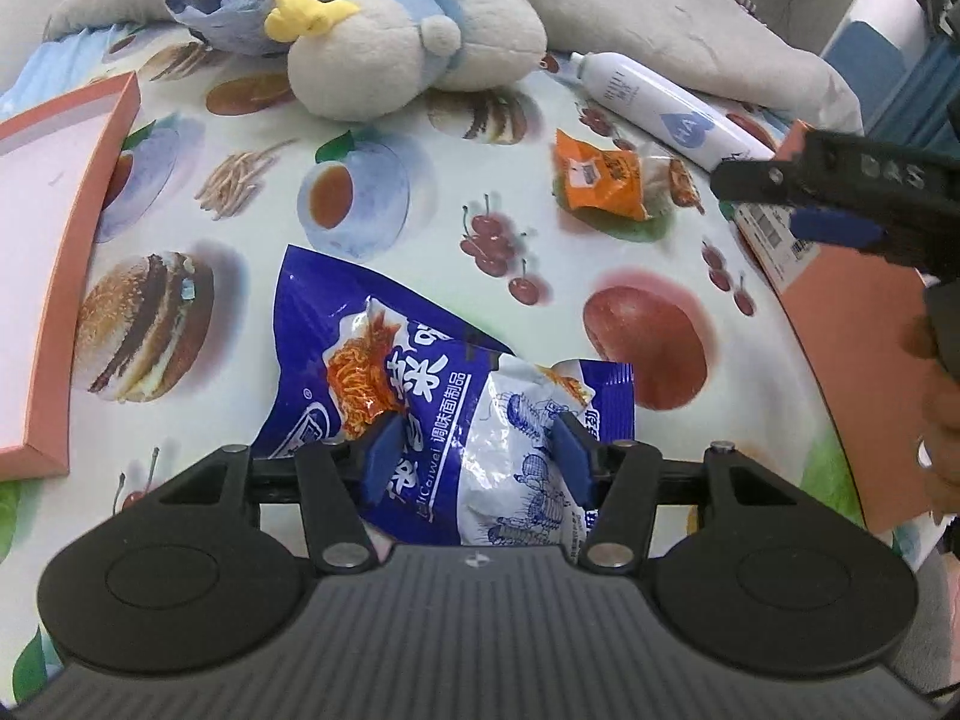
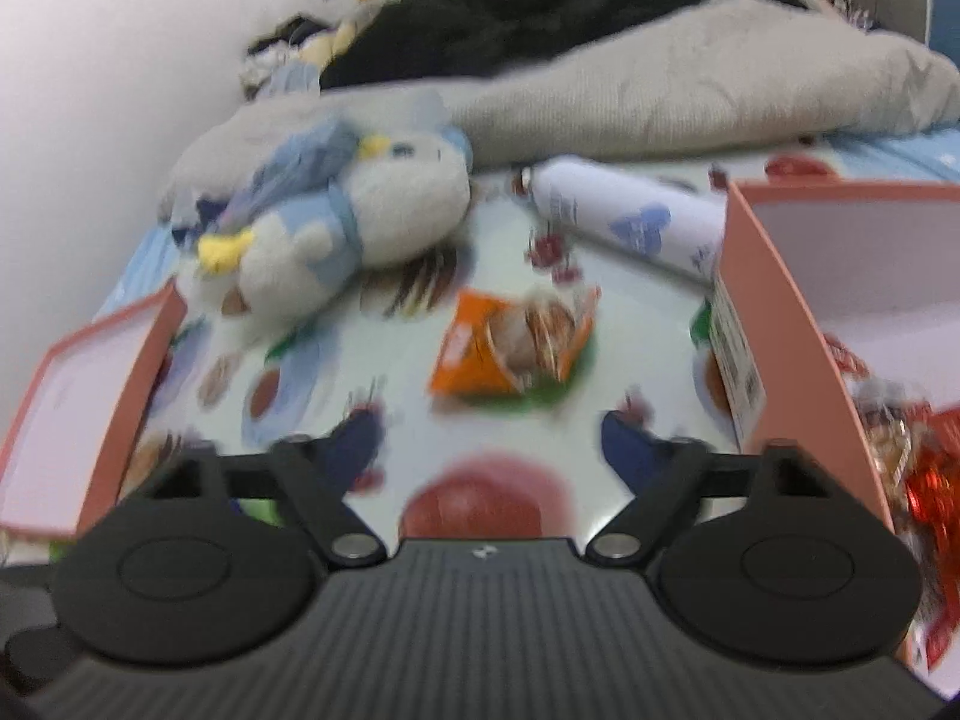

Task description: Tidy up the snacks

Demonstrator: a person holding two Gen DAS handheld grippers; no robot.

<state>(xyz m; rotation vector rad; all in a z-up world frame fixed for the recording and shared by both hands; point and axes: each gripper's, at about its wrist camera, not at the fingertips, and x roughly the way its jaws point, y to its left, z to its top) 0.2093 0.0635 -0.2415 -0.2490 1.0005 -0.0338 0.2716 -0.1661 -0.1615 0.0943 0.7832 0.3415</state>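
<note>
- Landmark: the orange packet (image 1: pixel 600 180), flat on the printed tablecloth (image 1: pixel 420 192); every place below is given from it.
- Blue bag (image 1: pixel 444 420): on the near side of the orange packet, towards your left gripper (image 1: pixel 477 456). The blue pads sit against its two sides, jaws part-closed on the crumpled foil. You appear to hold it by its near end so that the rest hangs free for carrying.
- Right gripper (image 2: pixel 489 450): jaws wide apart, nothing between them, just short of the orange packet and facing it. The view is blurred; this reads as a reach for that packet, though that is a judgement only.
- Pink box (image 2: pixel 786 324): to the right of the orange packet, open at the top. It holds red wrapped snacks (image 2: pixel 927 480) and some paler packets; how many, you cannot tell. Probably where the snacks go.
- Pink lid (image 1: pixel 66 276): far left of the orange packet, inner side up, holding nothing. Likely set aside to keep the box open.
- White bottle (image 1: pixel 660 108): lying just beyond the orange packet, its far end near the box.
- Plush toy (image 1: pixel 390 42): beyond and left of the orange packet, lying on its side. Not a snack.
</note>
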